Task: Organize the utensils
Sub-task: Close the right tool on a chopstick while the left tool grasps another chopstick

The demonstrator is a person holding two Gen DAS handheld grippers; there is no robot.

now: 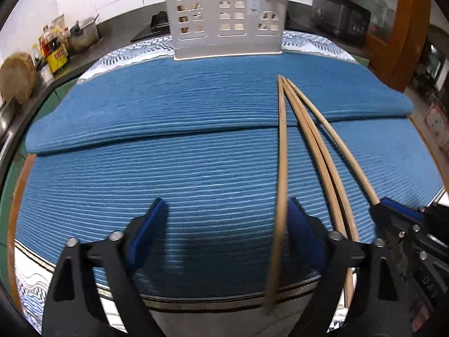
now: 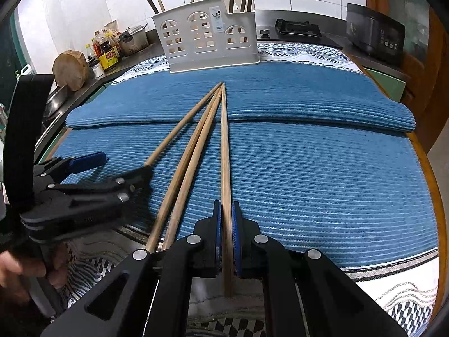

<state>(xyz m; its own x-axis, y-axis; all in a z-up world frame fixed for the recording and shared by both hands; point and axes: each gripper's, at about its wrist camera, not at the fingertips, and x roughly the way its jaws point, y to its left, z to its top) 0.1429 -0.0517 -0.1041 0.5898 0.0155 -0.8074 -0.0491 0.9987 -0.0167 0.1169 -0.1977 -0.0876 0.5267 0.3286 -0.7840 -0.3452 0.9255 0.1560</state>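
Note:
Four long wooden chopsticks fan out over a blue ribbed mat [image 1: 168, 168], their far tips meeting. My right gripper [image 2: 226, 216] is shut on the rightmost chopstick [image 2: 224, 154]. My left gripper [image 1: 226, 219] is open, and the leftmost chopstick [image 1: 283, 154] runs between its fingers close to the right pad [image 1: 297, 219]. The middle pair [image 2: 185, 174] lies between the two grippers; their near ends are hidden behind the right gripper's frame. A white utensil holder [image 1: 224, 19] with window cut-outs stands at the mat's far edge, with more chopsticks upright in it.
A black appliance [image 2: 373, 33] sits at the back right and a gas hob [image 2: 297, 29] behind the holder. Bottles, a pot and a round wooden block [image 2: 70, 68] line the counter on the left. A hand [image 2: 16, 269] holds the left gripper [image 2: 118, 168].

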